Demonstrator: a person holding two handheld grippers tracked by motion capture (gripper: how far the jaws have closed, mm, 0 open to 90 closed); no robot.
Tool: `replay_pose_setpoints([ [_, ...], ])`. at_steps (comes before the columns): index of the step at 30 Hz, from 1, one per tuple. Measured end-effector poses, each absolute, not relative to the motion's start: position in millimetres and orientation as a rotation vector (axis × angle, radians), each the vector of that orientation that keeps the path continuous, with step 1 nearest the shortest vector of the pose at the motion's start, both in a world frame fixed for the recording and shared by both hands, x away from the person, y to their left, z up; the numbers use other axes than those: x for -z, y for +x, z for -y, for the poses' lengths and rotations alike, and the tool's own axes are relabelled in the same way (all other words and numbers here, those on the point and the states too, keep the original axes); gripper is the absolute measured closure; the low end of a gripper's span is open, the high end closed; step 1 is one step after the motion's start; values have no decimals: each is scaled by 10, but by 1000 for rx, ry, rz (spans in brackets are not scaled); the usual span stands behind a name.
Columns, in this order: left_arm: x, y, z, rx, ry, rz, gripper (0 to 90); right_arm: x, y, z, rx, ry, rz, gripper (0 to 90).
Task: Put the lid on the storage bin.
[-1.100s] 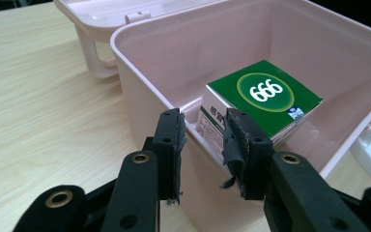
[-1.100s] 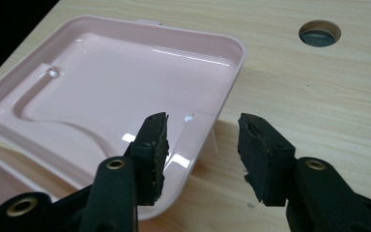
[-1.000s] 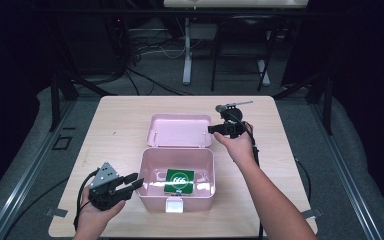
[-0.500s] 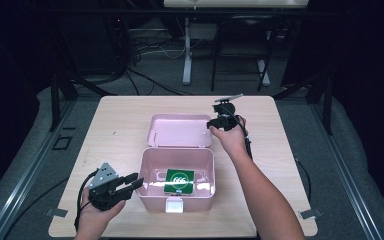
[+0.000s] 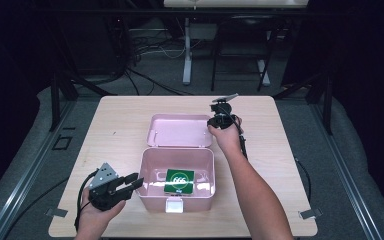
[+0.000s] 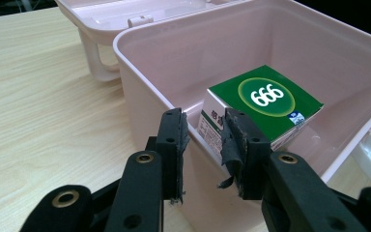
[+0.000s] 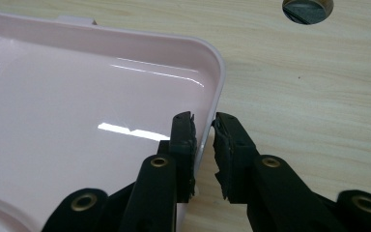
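A pink box (image 5: 146, 170) stands open at the table's front, its lid (image 5: 180, 131) lying flat behind it. A green carton (image 5: 180, 181) marked 666 lies inside. My left gripper (image 5: 135, 181) is at the box's left side. In the left gripper view it (image 6: 205, 121) straddles the box wall (image 6: 140, 63), with the carton (image 6: 265, 99) beyond and a gap at the inner pad. My right gripper (image 5: 212, 123) is at the lid's right edge. Its jaws (image 7: 204, 121) have just been closing, with the lid's rim (image 7: 217, 77) between them and a thin gap left.
The light wooden table (image 5: 290, 165) has bare room left and right of the box. A white latch (image 5: 174, 205) sits on the box's front wall. A round dark hole (image 7: 307, 7) is in the tabletop beyond the lid. Dark floor and cables surround the table.
My right hand has moved a little left and down to the lid's right rim. The left hand, the box and the carton have kept still.
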State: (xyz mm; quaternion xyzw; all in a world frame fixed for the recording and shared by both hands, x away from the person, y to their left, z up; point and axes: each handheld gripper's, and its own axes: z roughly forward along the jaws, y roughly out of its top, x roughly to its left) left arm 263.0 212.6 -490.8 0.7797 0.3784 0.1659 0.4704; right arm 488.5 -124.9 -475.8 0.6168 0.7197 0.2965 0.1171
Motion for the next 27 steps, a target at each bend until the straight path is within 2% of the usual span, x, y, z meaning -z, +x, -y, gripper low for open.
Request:
replay_pose_setpoints([
  [12,4909,2628,-2117,-413,1907,-929,696,4700,4869,1278,-938,1834,-2072,822],
  [27,4908,2628,-2115,-415,1904,-932,703,4445,4705,1291,-1042,1722,-2006,848],
])
